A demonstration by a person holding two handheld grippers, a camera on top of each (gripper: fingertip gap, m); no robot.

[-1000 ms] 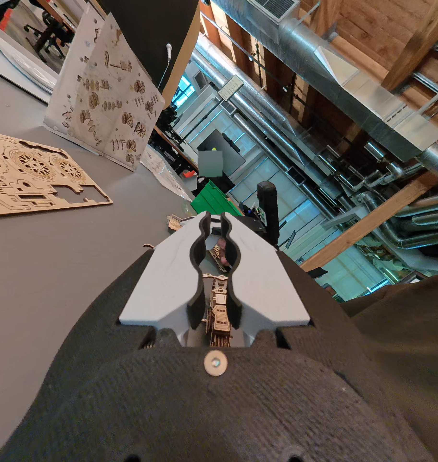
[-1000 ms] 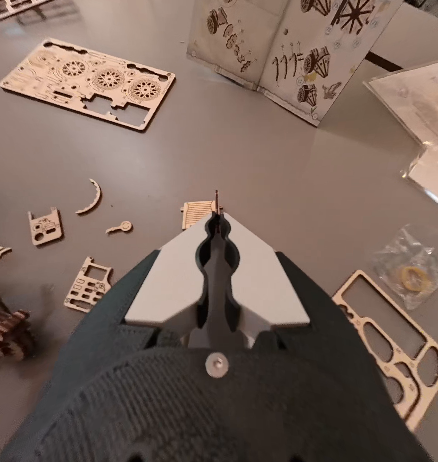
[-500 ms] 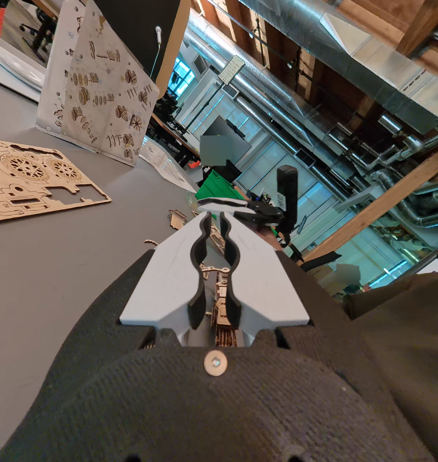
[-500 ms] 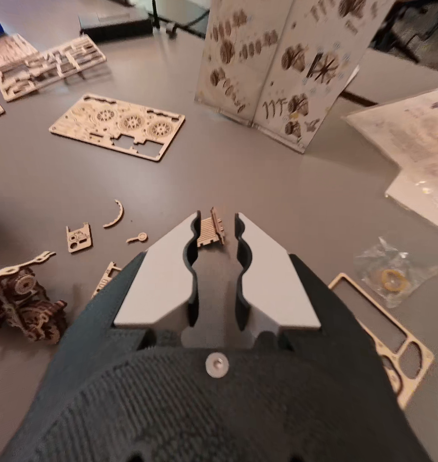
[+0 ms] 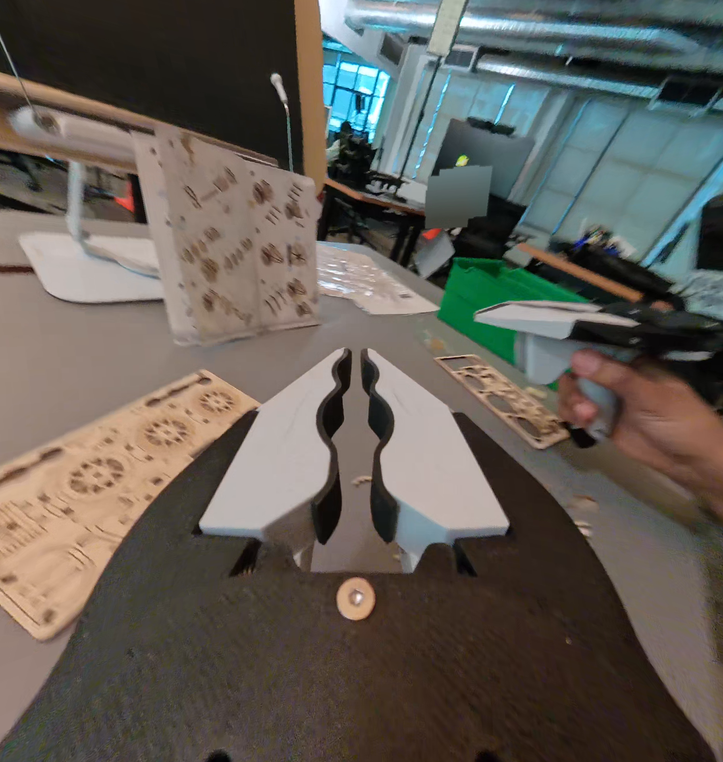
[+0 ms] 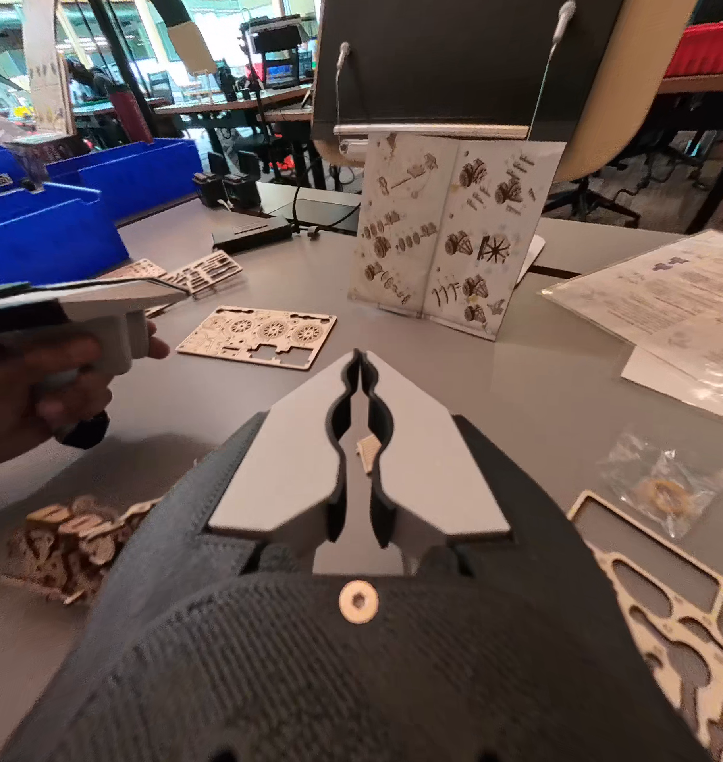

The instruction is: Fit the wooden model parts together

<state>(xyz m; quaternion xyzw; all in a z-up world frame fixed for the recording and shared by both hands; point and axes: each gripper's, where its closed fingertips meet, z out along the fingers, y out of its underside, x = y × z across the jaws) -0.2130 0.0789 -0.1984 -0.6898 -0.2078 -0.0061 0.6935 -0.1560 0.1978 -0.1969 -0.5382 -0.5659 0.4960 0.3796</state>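
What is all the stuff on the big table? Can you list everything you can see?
wooden sheet with three wheels: one, pale wood, mid table
more wooden part sheets: a few, pale wood, far left, near the blue bins
emptied wooden frame: one, pale wood, near right
built wooden model: one, brown, near left
small slatted wooden part: one, pale wood, on the table below the right gripper
instruction booklet: one, white with brown drawings, standing open at the back
plastic bag with a yellow ring: one, clear, right
papers in plastic sleeves: a few, white, far right
blue bins: at least two, left edge
green bin: one, beyond the table's right edge
left gripper: grey, slightly open, empty
right gripper: grey, shut, empty
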